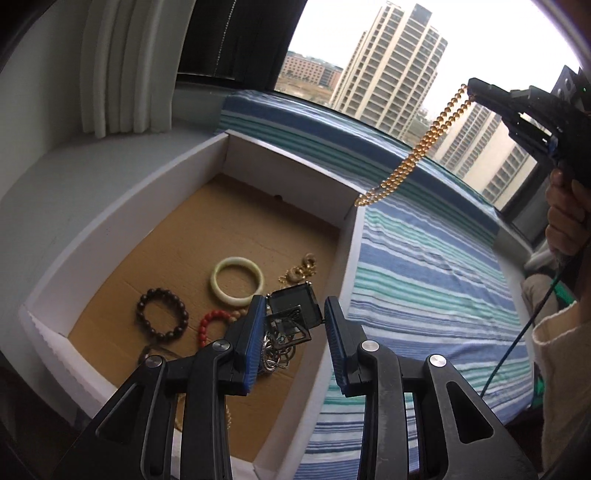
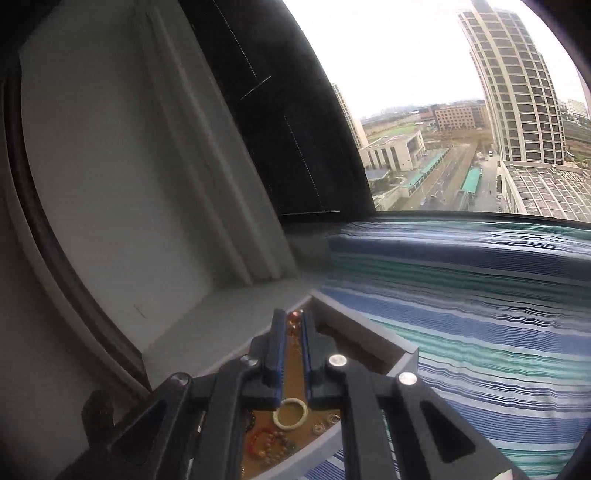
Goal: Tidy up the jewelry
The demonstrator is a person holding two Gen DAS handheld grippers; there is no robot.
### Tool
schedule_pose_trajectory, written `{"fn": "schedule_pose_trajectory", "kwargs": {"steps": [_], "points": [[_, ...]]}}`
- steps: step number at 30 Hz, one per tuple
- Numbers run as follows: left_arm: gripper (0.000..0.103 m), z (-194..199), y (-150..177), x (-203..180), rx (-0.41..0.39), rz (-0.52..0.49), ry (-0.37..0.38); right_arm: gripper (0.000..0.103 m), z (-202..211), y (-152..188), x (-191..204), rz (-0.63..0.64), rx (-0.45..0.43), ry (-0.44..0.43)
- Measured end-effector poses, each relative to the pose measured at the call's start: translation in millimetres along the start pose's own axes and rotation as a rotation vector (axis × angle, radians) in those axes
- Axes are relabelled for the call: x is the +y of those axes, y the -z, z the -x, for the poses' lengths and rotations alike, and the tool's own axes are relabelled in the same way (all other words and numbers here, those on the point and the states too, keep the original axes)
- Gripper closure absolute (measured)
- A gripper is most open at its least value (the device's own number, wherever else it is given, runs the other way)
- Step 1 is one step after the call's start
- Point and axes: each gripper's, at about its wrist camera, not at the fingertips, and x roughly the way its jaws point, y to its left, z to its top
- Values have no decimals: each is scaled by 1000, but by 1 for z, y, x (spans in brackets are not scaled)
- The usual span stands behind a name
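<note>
Jewelry is lying in a white tray (image 1: 110, 218) with a brown floor: a pale bangle (image 1: 238, 281), a dark bead bracelet (image 1: 162, 314) and a red one (image 1: 211, 325). Right gripper (image 1: 472, 88) is pinching an amber bead necklace (image 1: 417, 151), dangling high over the striped cloth (image 1: 436, 266). Left gripper (image 1: 295, 325), narrowly parted, is gripping a dark square pendant (image 1: 293, 307) (chains trailing below).

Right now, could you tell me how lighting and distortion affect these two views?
Left wrist view: the sky is blown out, fisheye tilts the towers, the box stays sharp. Right wrist view: the wall is dim, the edges vignetted, the fingers slightly soft.
</note>
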Motion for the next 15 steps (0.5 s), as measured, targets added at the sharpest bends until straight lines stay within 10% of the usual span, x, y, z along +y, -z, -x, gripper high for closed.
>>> {"fn": "schedule_pose_trajectory", "kwargs": {"steps": [11,15], "points": [[68,-65,13,23,122,80,-62,92,-181,83,-9,95,276,76],[27,-48,17,12,72,62,-136,90,-197,112,-15,70,352,101]]}}
